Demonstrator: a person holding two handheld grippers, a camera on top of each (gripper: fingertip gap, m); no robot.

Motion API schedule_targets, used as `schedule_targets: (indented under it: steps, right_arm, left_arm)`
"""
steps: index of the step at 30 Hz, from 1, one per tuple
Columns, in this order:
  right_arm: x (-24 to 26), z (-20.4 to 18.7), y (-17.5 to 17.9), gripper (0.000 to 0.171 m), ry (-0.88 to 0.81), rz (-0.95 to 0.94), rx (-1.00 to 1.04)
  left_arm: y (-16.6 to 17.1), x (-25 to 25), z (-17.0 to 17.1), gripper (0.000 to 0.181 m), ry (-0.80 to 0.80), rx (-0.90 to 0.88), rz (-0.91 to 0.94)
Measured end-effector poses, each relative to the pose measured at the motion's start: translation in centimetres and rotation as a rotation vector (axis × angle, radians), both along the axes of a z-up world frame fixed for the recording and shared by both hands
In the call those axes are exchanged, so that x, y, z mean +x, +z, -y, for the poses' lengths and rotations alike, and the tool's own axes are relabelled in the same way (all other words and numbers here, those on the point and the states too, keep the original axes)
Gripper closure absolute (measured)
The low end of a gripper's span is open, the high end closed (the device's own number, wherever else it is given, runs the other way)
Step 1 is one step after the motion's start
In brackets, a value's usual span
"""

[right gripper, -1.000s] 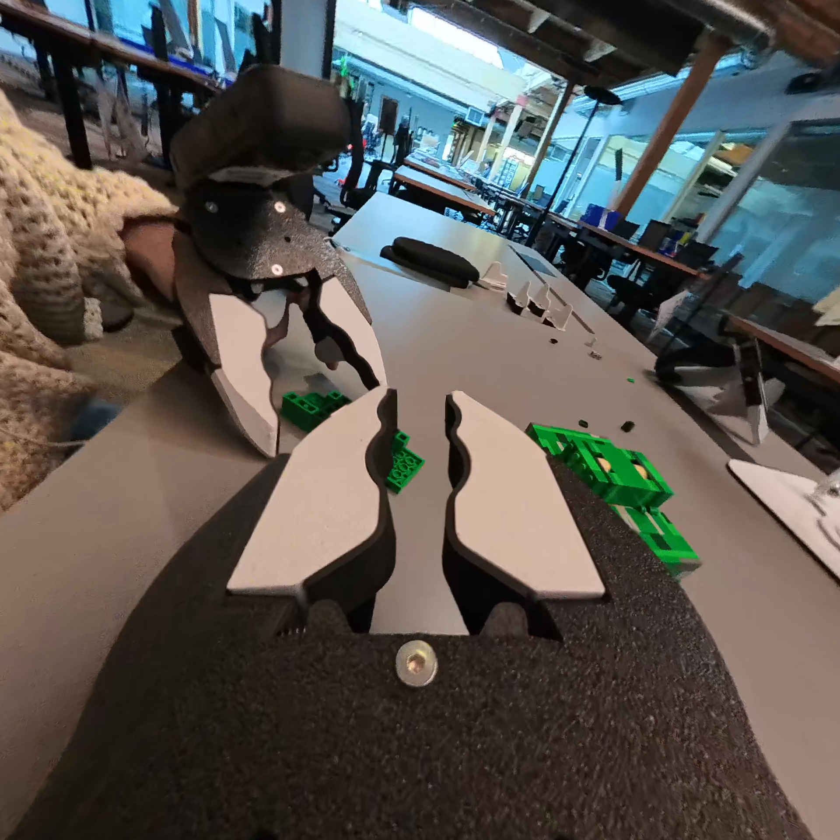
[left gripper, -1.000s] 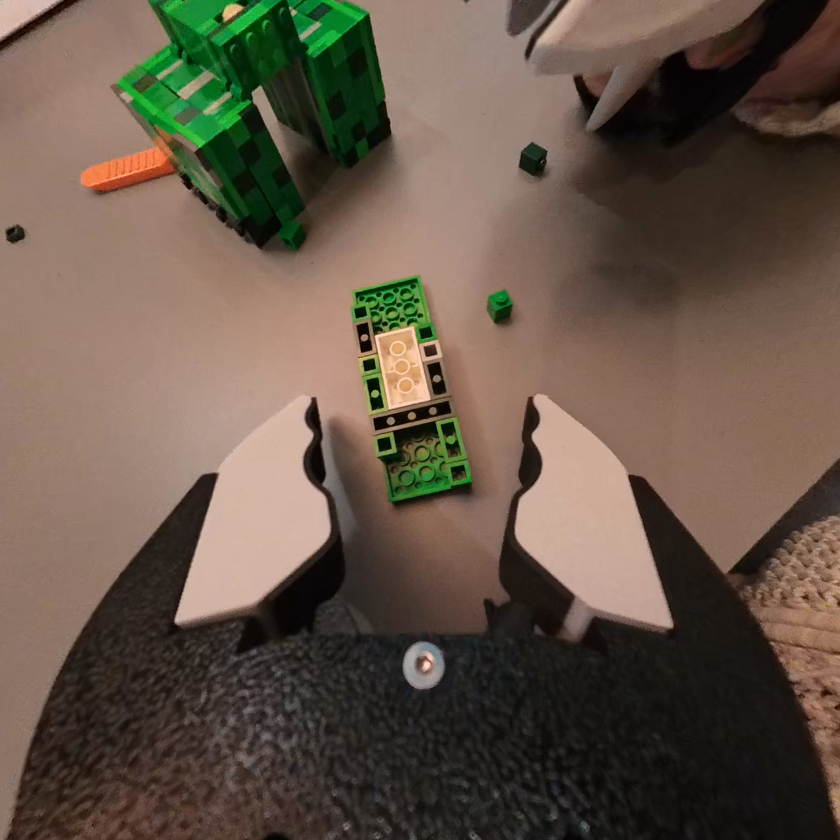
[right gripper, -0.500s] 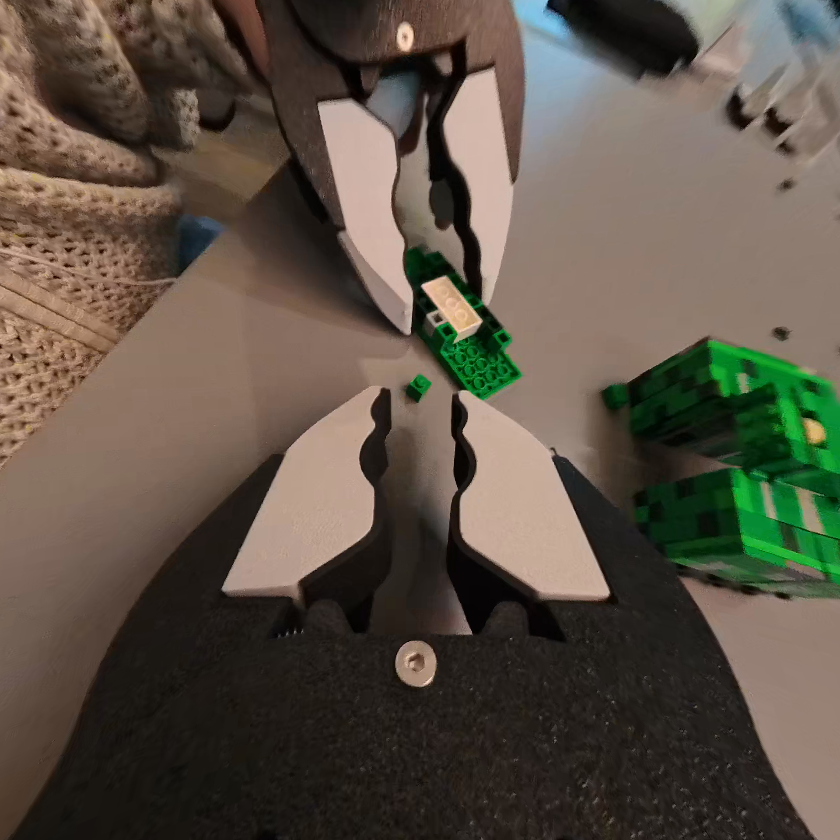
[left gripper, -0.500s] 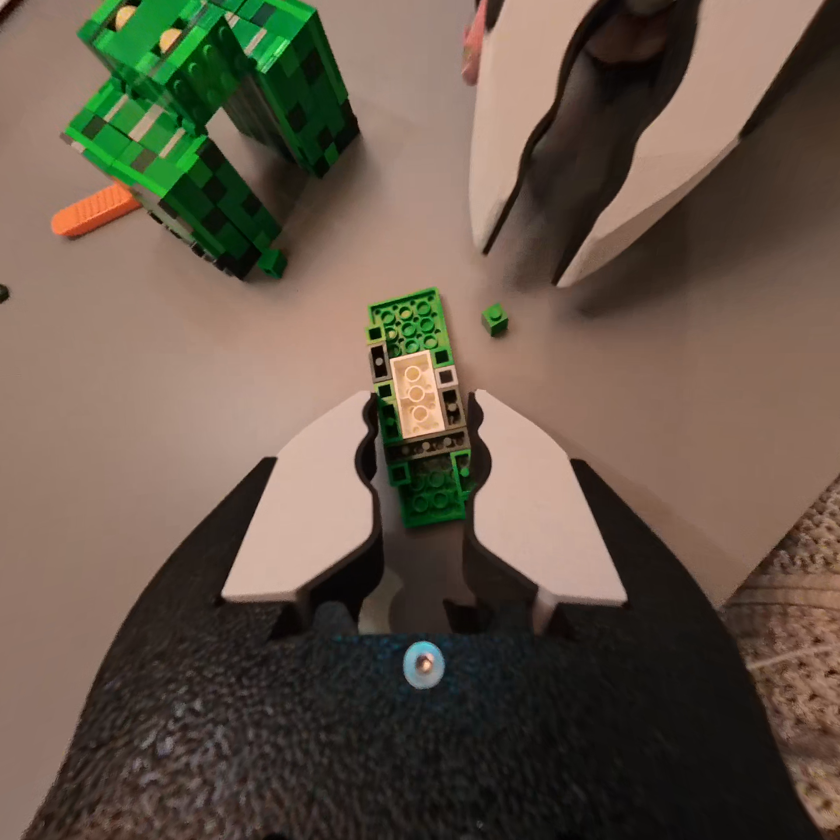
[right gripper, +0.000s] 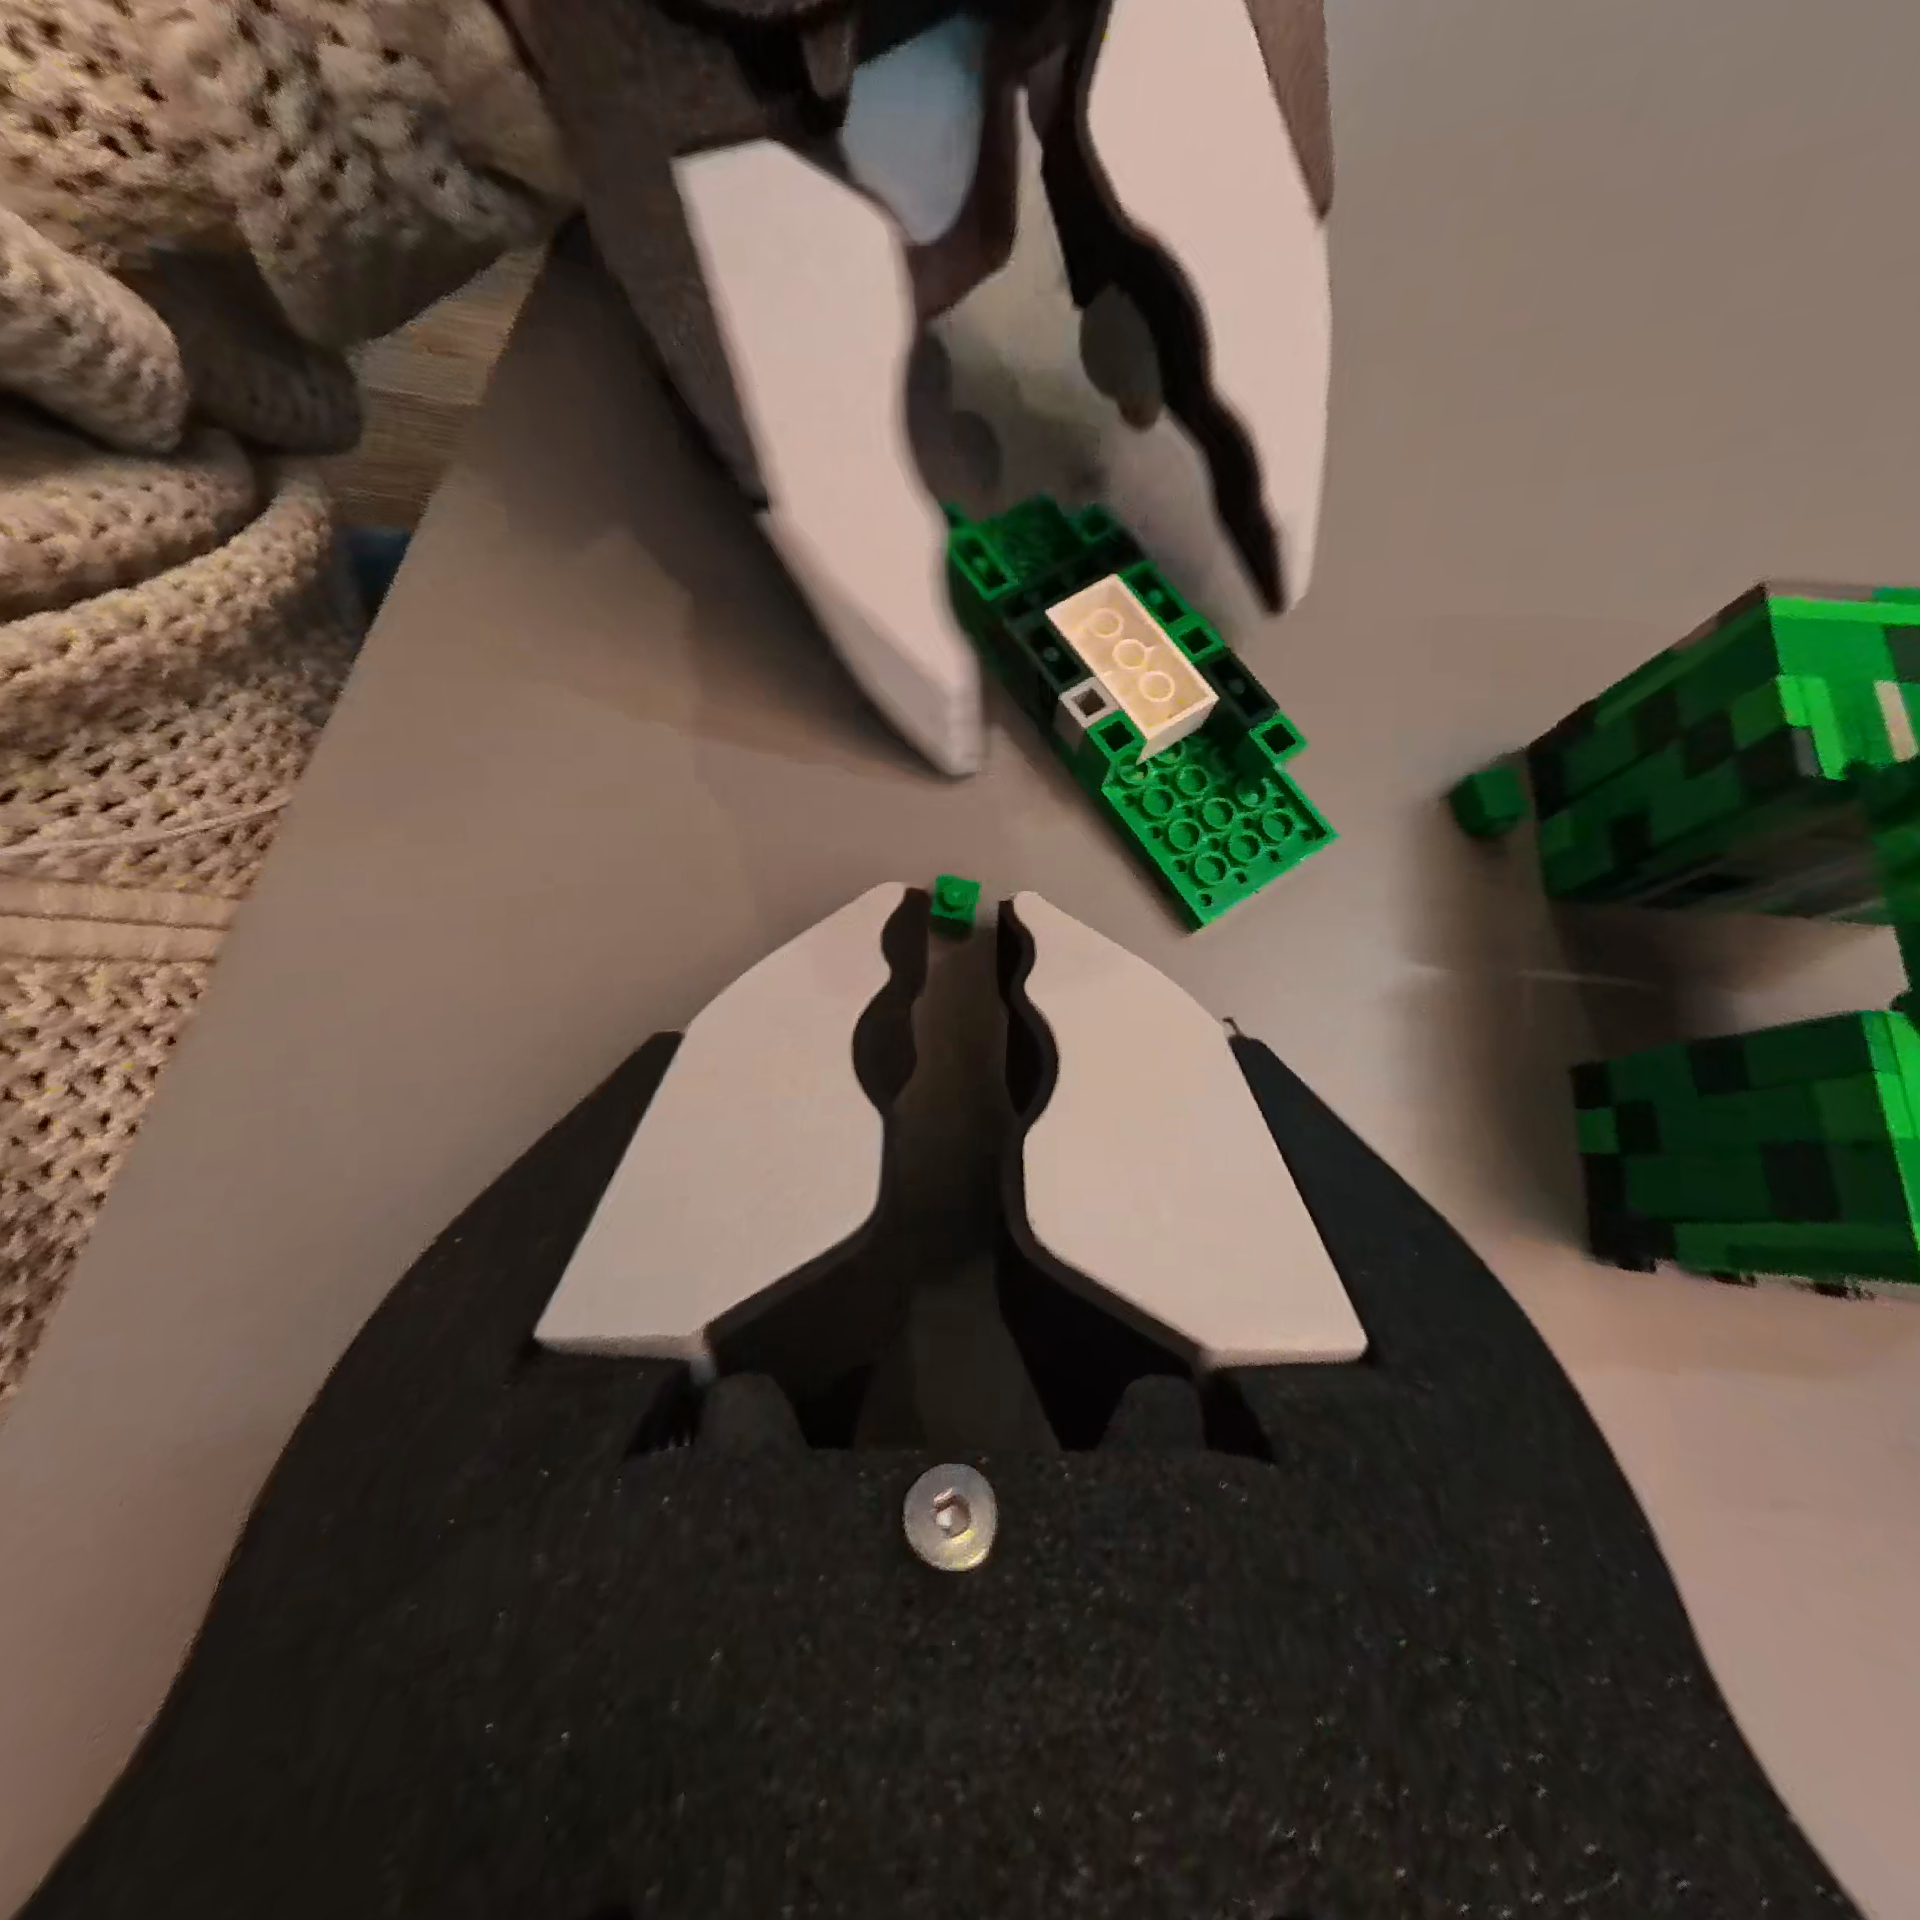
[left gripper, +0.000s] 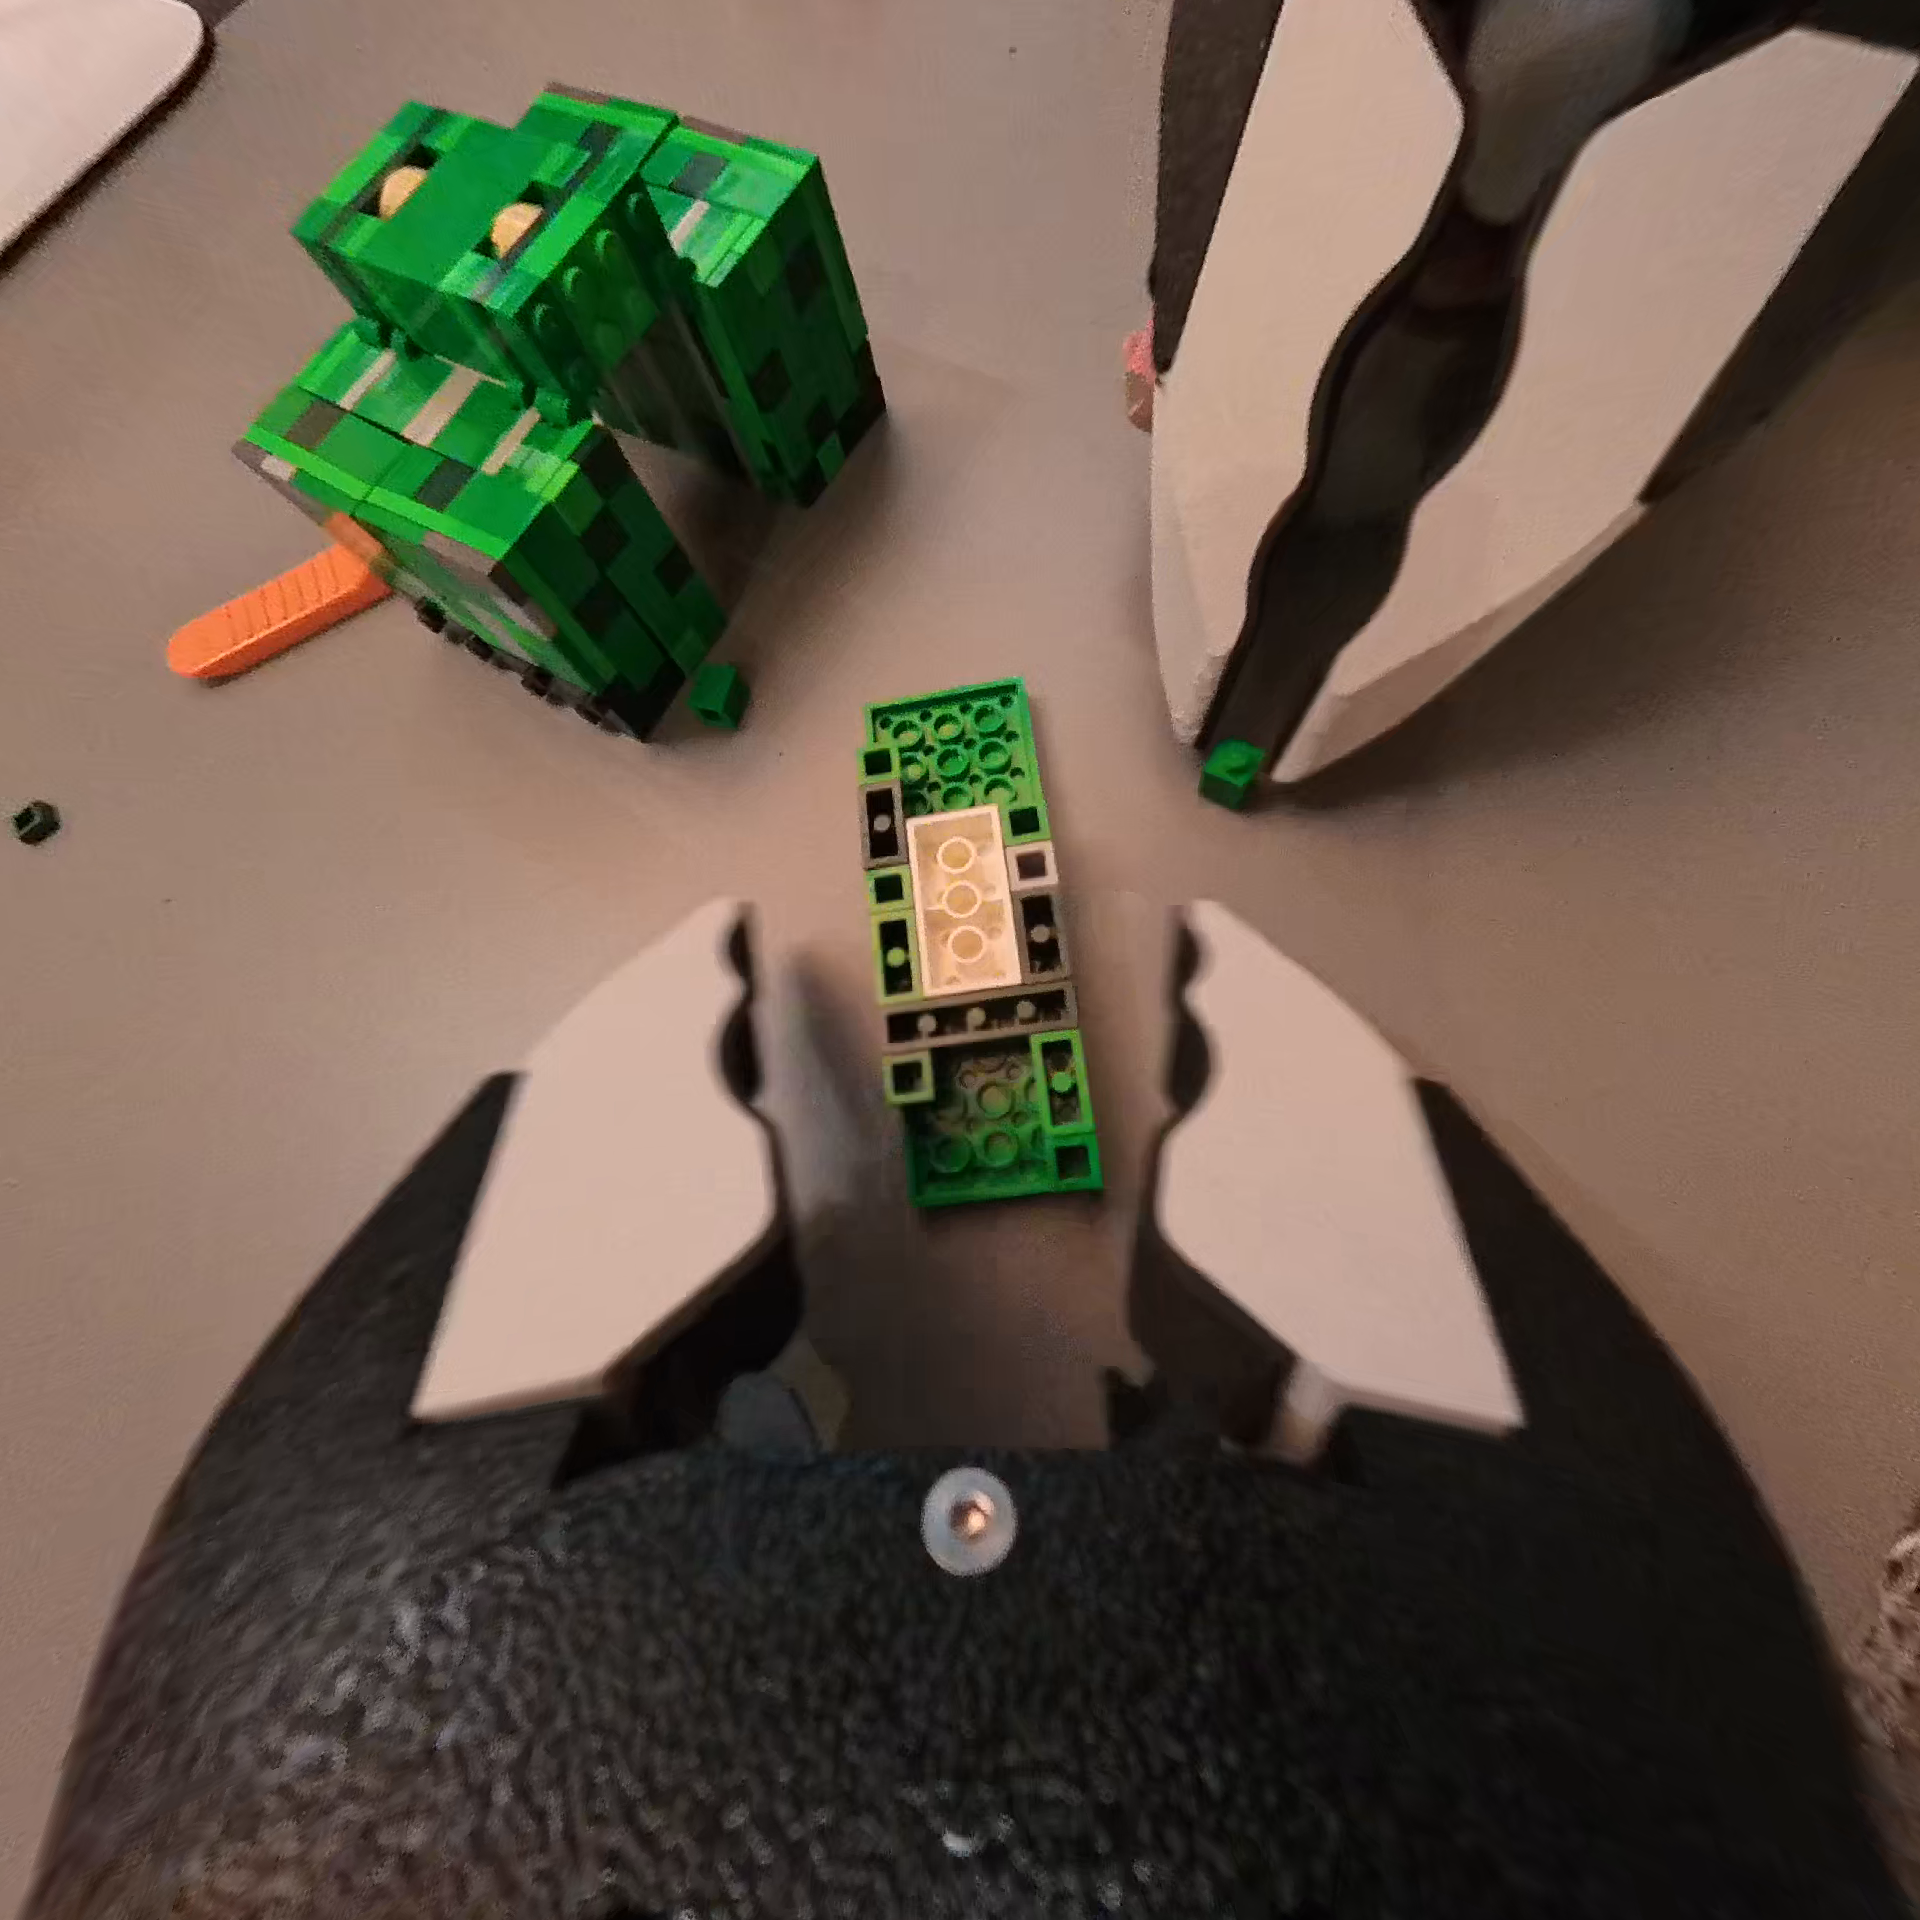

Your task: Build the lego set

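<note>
A flat green plate assembly (left gripper: 951, 748) with a white brick (left gripper: 961, 899) on it lies on the grey table. My left gripper (left gripper: 961, 920) is open, with a finger on each side of the assembly and clear of it. It also shows in the right wrist view (right gripper: 1122, 670), over the same assembly (right gripper: 1216, 831). My right gripper (right gripper: 958, 894) has its jaws a narrow gap apart. Its tips stand on either side of a small green one-stud brick (right gripper: 956, 896) on the table. That brick (left gripper: 1231, 774) shows at the right gripper's tips (left gripper: 1242, 758) in the left wrist view.
A big green blocky build (left gripper: 561, 416) stands at the far left, with an orange brick separator (left gripper: 270, 623) and a small green cube (left gripper: 717, 694) beside it. A tiny dark piece (left gripper: 34, 821) lies at the left edge. A knitted sleeve (right gripper: 125, 623) hangs past the table edge. Between my left fingertips and the small green cube (left gripper: 717, 694) there is roughly 5 cm. Look for it in the right wrist view (right gripper: 1487, 792) too.
My left gripper closed in around the flat assembly, then opened wide again. My right gripper swung down to the table, and its tips now flank the small green brick.
</note>
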State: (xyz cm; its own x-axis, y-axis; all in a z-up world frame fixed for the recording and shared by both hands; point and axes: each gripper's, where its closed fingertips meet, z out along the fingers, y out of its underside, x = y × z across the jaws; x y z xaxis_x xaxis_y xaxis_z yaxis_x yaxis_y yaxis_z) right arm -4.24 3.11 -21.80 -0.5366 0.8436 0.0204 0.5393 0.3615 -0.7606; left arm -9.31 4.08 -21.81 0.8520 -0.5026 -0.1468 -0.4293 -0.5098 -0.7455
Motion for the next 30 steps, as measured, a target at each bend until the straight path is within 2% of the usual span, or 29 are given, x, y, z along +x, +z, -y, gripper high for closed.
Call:
schedule_targets:
  steps: [2,3,6,10,12,14,18,20,21,23,24,25,27,30]
  right_arm:
    - [-0.1,-0.1,0.0,0.163,-0.018,-0.002,0.004]
    - [-0.1,-0.1,0.0,0.163,-0.02,-0.003,0.002]
    - [0.1,0.2,0.8,0.164,-0.004,-0.038,-0.051]
    - [0.5,1.0,3.2,0.164,0.012,-0.078,-0.296]
    - [0.8,1.2,4.0,0.164,0.024,-0.075,-0.41]
    - [1.0,1.3,4.6,0.164,0.035,-0.074,-0.48]
    - [1.4,1.2,5.1,0.164,0.043,-0.076,-0.549]
    - [1.5,1.1,5.2,0.164,0.044,-0.074,-0.571]
    - [1.4,1.1,5.3,0.164,0.043,-0.074,-0.582]
    - [1.6,1.1,5.5,0.164,0.051,-0.074,-0.609]
    - [1.6,1.1,5.6,0.164,0.053,-0.072,-0.625]
    - [1.7,1.1,5.7,0.164,0.056,-0.067,-0.64]
    - [1.8,1.2,5.8,0.164,0.065,-0.054,-0.668]
    - [1.9,1.2,5.8,0.164,0.068,-0.039,-0.697]
  left_arm:
    - [0.2,0.6,0.6,0.074,-0.033,0.015,-0.003]
    - [0.7,1.5,1.0,0.073,-0.081,0.068,-0.015]
    - [2.6,3.4,1.6,0.094,-0.165,0.3,-0.171]
    - [4.0,5.2,1.7,0.121,-0.273,0.557,-0.479]
    - [4.7,6.0,1.5,0.13,-0.3,0.649,-0.556]
    - [5.5,6.7,1.2,0.147,-0.313,0.722,-0.594]
    - [5.4,7.1,0.8,0.167,-0.328,0.699,-0.636]
    - [5.4,7.2,0.8,0.169,-0.325,0.703,-0.639]
    - [5.5,7.1,0.7,0.168,-0.319,0.708,-0.635]
    - [5.5,6.8,0.6,0.149,-0.305,0.702,-0.645]
    - [5.4,6.6,0.5,0.146,-0.3,0.693,-0.657]
    - [5.4,6.5,0.5,0.148,-0.305,0.699,-0.665]
    - [5.8,6.9,0.8,0.166,-0.331,0.737,-0.646]
    - [5.7,7.1,0.9,0.17,-0.331,0.695,-0.592]
